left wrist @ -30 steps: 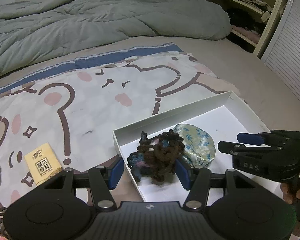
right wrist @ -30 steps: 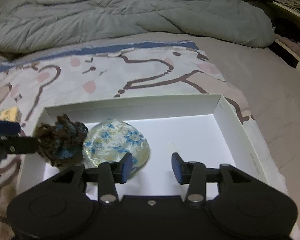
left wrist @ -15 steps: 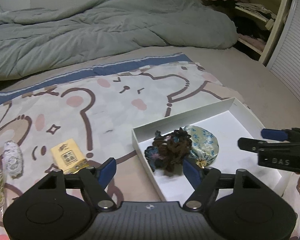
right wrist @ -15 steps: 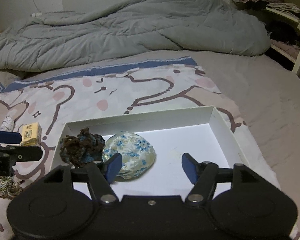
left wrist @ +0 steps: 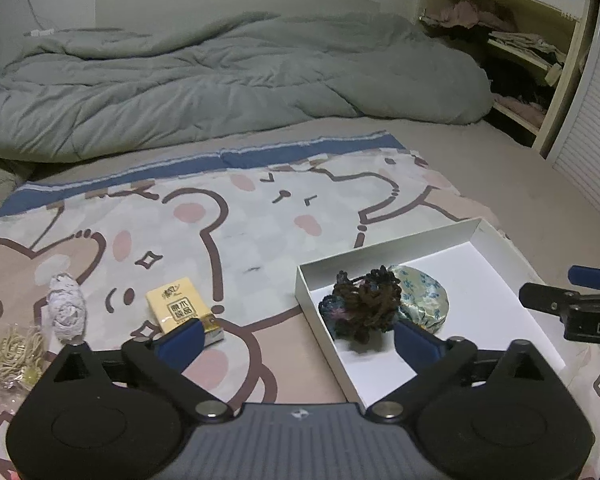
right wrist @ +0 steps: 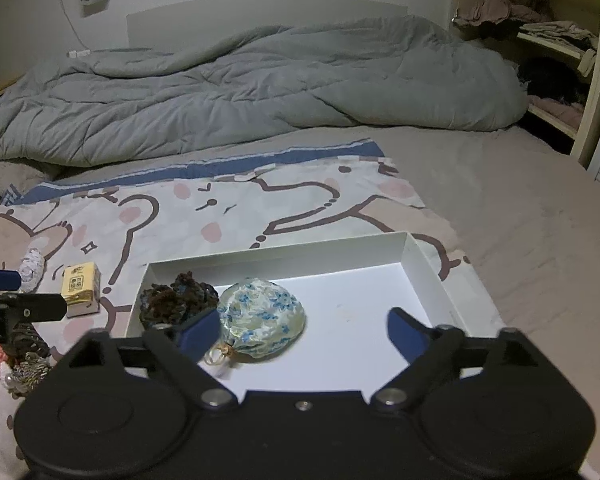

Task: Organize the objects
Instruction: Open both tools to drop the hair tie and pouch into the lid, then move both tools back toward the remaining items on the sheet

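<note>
Both grippers, left gripper [left wrist: 296,338] and right gripper [right wrist: 302,332], opening with nothing between the jaws; yellow packet [left wrist: 184,312] lying flat on the blanket [left wrist: 260,216] beside the white box [left wrist: 496,240], probably light and soft, best pinched across its short sides.

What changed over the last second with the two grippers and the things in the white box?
The left gripper let go of the dark yarn bundle, drew back and up, and its jaws are opening with nothing between them. The right gripper backed away too, jaws opening, empty. The bundle and the floral pouch stayed in the white box; the yellow pack stayed outside.
</note>
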